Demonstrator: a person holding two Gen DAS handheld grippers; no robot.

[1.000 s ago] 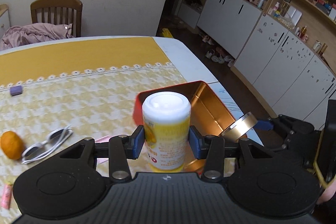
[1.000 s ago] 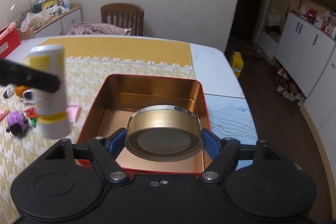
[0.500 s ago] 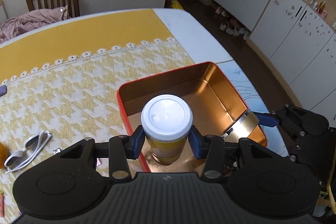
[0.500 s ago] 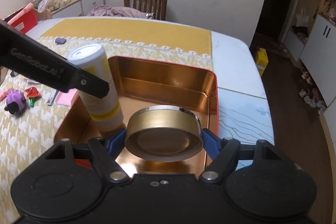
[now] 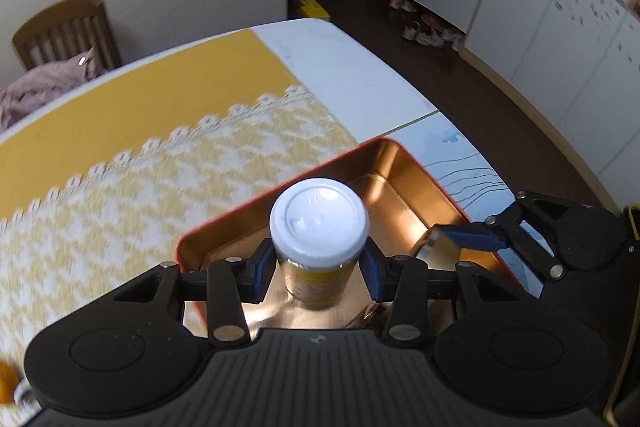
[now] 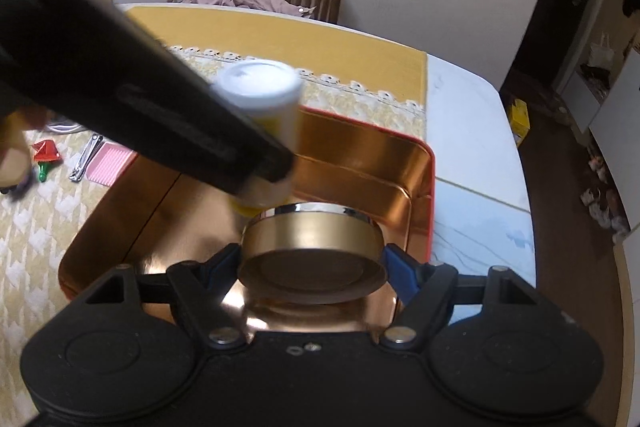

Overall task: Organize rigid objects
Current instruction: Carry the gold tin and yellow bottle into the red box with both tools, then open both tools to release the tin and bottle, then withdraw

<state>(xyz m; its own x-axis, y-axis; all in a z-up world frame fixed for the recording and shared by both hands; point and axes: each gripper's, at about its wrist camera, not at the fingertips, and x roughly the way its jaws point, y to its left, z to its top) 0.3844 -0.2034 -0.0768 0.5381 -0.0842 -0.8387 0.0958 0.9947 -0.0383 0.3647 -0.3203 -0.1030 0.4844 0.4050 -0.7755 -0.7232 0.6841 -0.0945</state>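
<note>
Both grippers hung over the red tin [image 6: 424, 163], the left gripper [image 5: 318, 267] clamped on a white-capped bottle [image 5: 319, 223], the right gripper [image 6: 314, 267] on a gold canister [image 6: 312, 243]; crowding risked a collision.

A white-capped bottle [image 5: 319, 227] with a yellow label hangs upright inside the open tin, near its left wall, its flat round cap facing up and its sides pinched between blue pads; whether its base touches the floor of the tin cannot be told. From the right wrist view it leans slightly and is partly hidden behind a black arm. A round gold tin [image 6: 312, 251], low and wide with a bright silver rim at its top edge, is held level just over the tin's floor, close beside the bottle. The rectangular tin box [image 6: 416, 167] has a red outside, a shiny copper-gold inside, and lies open on the yellow houndstooth cloth.
</note>
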